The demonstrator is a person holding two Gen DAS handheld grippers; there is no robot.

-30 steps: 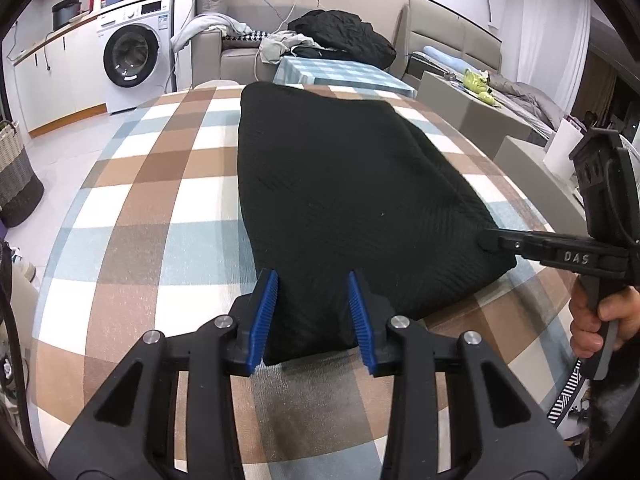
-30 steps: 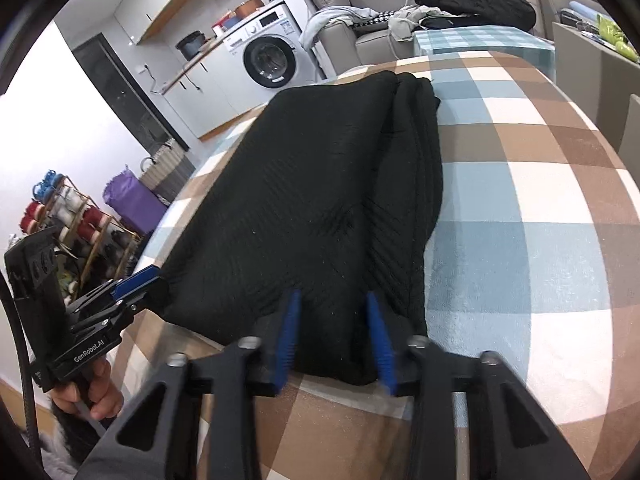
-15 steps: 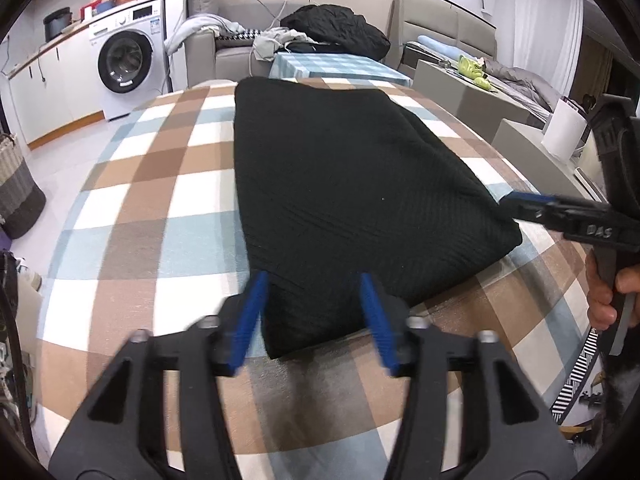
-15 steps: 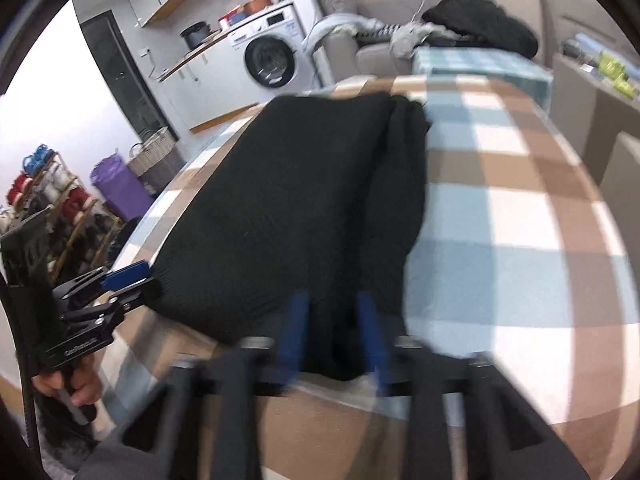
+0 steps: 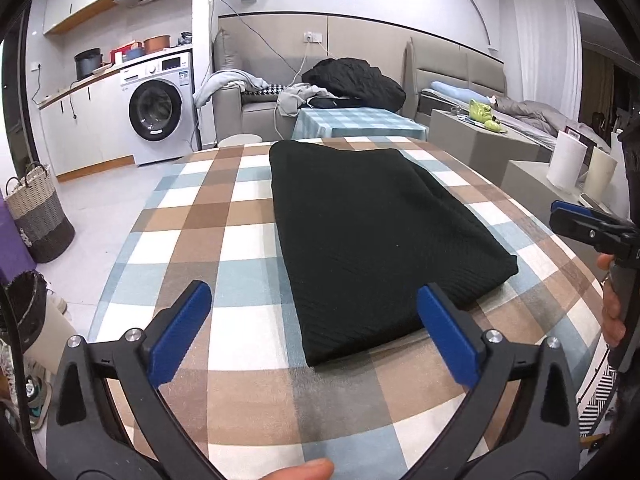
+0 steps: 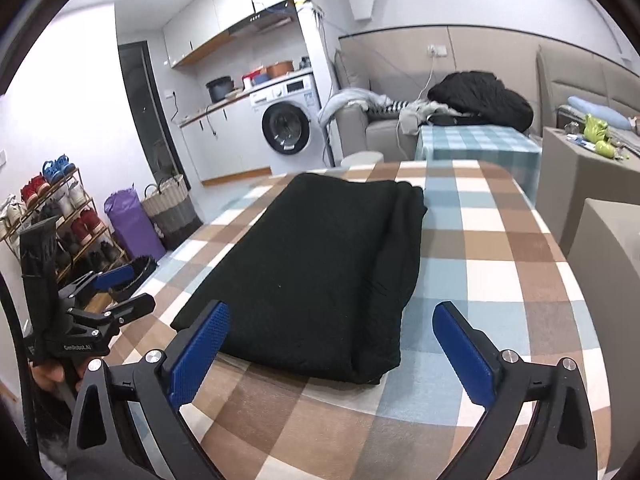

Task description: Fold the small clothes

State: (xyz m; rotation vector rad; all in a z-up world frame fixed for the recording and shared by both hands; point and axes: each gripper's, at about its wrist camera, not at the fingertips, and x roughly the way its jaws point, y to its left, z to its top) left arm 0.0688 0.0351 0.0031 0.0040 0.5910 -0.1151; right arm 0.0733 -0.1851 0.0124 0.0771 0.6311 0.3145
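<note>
Since the earlier frames both grippers have let go of the near edge of the black garment (image 5: 380, 236) and drawn back and up from it, and their jaws have just been opening; now nothing lies between them. The left gripper (image 5: 316, 332) stands wide, its blue pads either side of the garment's near left corner but clear of the cloth. The right gripper (image 6: 332, 344) is equally wide, hanging over the near right corner without touching it.

The garment lies on the checked tablecloth (image 5: 188, 216), its long axis running straight away from both grippers toward the far end of the table. Its near short edge is just ahead of the jaws, the left hand nearer the left corner, the right hand nearer the right. A further fold would probably bring that near edge toward the far one, or the reverse.

The cloth is a dark ribbed knit, folded into a tidy long rectangle, thick at the edges, with a bunched layer along its right side (image 6: 404, 236).
</note>
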